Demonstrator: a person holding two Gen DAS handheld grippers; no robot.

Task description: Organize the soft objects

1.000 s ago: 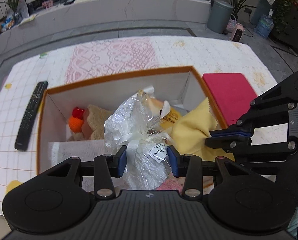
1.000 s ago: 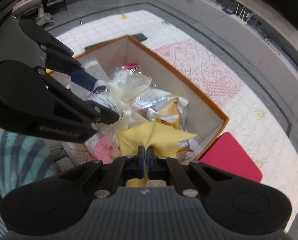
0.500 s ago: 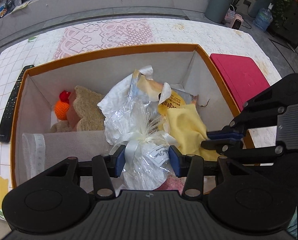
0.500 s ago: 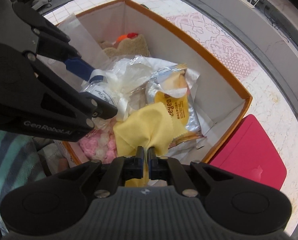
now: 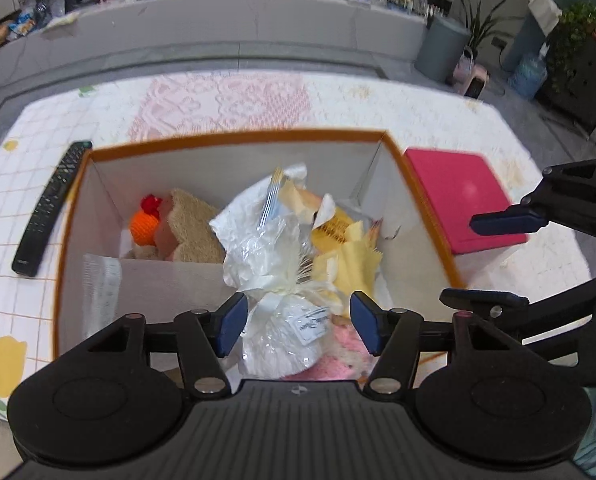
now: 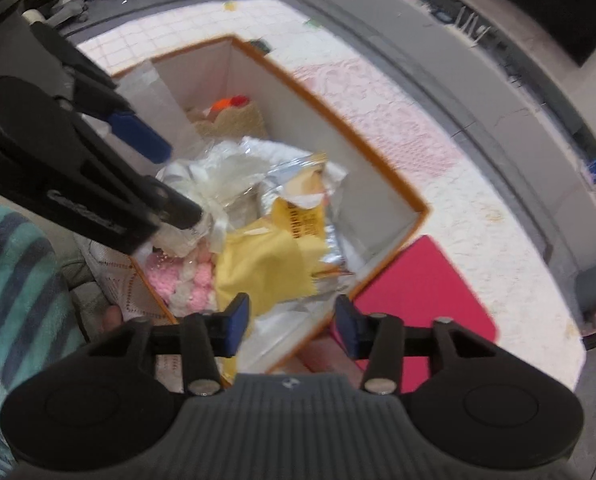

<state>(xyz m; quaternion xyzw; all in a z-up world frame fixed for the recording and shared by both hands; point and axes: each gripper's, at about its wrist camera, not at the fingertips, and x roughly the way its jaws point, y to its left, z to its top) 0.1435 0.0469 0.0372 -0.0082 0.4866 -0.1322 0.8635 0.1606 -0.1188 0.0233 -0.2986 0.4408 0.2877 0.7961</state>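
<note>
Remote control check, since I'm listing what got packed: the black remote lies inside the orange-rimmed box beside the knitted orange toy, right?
Not quite. The remote control lies outside the orange-rimmed box, on the tablecloth along the box's left wall. The knitted orange toy is indeed inside. The left wrist view shows this.
</note>
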